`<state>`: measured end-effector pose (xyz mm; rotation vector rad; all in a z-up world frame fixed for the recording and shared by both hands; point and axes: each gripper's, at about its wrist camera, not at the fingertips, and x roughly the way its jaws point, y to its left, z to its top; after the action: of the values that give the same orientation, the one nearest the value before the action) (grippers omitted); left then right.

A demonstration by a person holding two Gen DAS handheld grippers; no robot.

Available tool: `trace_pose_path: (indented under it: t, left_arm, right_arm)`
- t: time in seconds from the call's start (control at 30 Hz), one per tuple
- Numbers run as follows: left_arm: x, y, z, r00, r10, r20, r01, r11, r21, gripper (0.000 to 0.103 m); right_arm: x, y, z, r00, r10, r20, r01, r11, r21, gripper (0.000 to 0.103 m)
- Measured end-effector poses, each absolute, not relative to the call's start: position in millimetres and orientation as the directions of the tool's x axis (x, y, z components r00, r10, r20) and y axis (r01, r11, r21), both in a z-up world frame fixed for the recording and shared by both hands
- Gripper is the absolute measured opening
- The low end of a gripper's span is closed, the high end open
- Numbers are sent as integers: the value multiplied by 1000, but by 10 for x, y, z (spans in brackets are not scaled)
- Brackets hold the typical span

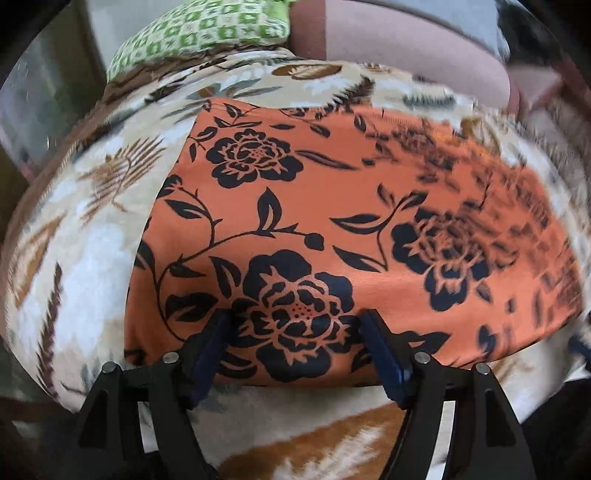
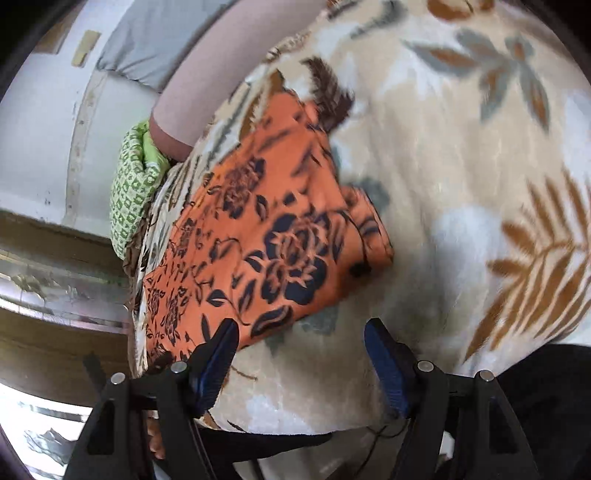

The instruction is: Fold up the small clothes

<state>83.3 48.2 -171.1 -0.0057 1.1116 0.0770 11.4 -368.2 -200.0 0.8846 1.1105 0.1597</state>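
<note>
An orange garment with black flower print (image 1: 332,206) lies flat on a cream fleece blanket (image 1: 85,258). In the right wrist view the same garment (image 2: 266,236) looks folded, with a doubled edge on its right side. My left gripper (image 1: 295,321) hovers open over the garment's near edge, its blue pads (image 1: 214,339) apart and the printed cloth showing between them without being pinched. My right gripper (image 2: 301,328) is open too; its left fingertip is at the garment's near corner and only bare blanket (image 2: 443,184) shows between the fingers.
A green-and-white patterned cushion (image 1: 199,33) lies at the blanket's far edge, also seen as the cushion (image 2: 129,199) from the right. Pink and grey bedding (image 1: 388,40) is piled beyond it. The blanket's edge drops off to a white wall (image 2: 33,129) on the left.
</note>
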Motion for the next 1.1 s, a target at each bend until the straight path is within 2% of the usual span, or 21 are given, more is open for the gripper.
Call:
trace_pose_path:
  t: [0.1, 0.17, 0.3, 0.4, 0.5, 0.53, 0.6, 0.73, 0.87, 1.0, 1.03, 1.07, 1.1]
  left_arm:
    - [816, 480, -1584, 437, 44, -898, -93, 996, 4, 74]
    - [800, 459, -1446, 468, -6, -884, -97, 994, -58, 74]
    - [836, 239, -1269, 517, -49, -855, -42, 996, -82, 74]
    - [903, 42, -1251, 541, -54, -840, -14, 997, -73, 74]
    - [1038, -83, -1460, 492, -54, -869, 7, 998, -58, 74]
    - [1075, -136, -1600, 452, -22, -892, 8, 1000, -20, 74]
    - [1055, -210, -1706, 466, 21, -885, 26, 999, 38, 76]
    - [1055, -276, -1613, 453, 16, -891, 17, 999, 27, 76]
    - [1056, -356, -1413, 516, -31, -856, 38, 999, -13, 77]
    - [1150, -533, -1718, 457, 43, -888, 81, 993, 90, 80]
    - [1112, -574, -1735, 487, 68, -871, 86, 988, 125, 81]
    - [1097, -590, -1719, 489, 81, -869, 88, 986, 142, 80]
    - [1080, -594, -1679, 480, 77, -874, 85, 987, 134, 80]
  right_arm:
    - [169, -3704, -2081, 516, 576, -634, 317, 559, 766, 74]
    - [186, -3757, -2145, 522, 579, -627, 348, 527, 776, 74]
    - [234, -3840, -2280, 562, 584, -586, 411, 418, 810, 74]
    - [297, -3866, -2253, 590, 564, -578, 413, 404, 816, 74]
    - [299, -3929, -2231, 624, 555, -550, 411, 366, 835, 73]
    - [297, -3947, -2210, 637, 540, -550, 406, 372, 835, 70]
    - [297, -3928, -2096, 656, 514, -553, 364, 427, 828, 64]
    - [362, -3867, -2187, 580, 521, -626, 382, 505, 774, 65]
    - [316, -3919, -2232, 598, 541, -591, 381, 457, 804, 66]
    - [376, -3964, -2347, 602, 563, -567, 375, 428, 822, 66]
    - [396, -3981, -2349, 599, 568, -565, 369, 430, 824, 55]
    - [422, -3986, -2331, 599, 562, -570, 362, 445, 819, 40]
    - [421, -3998, -2308, 598, 557, -576, 355, 460, 814, 18]
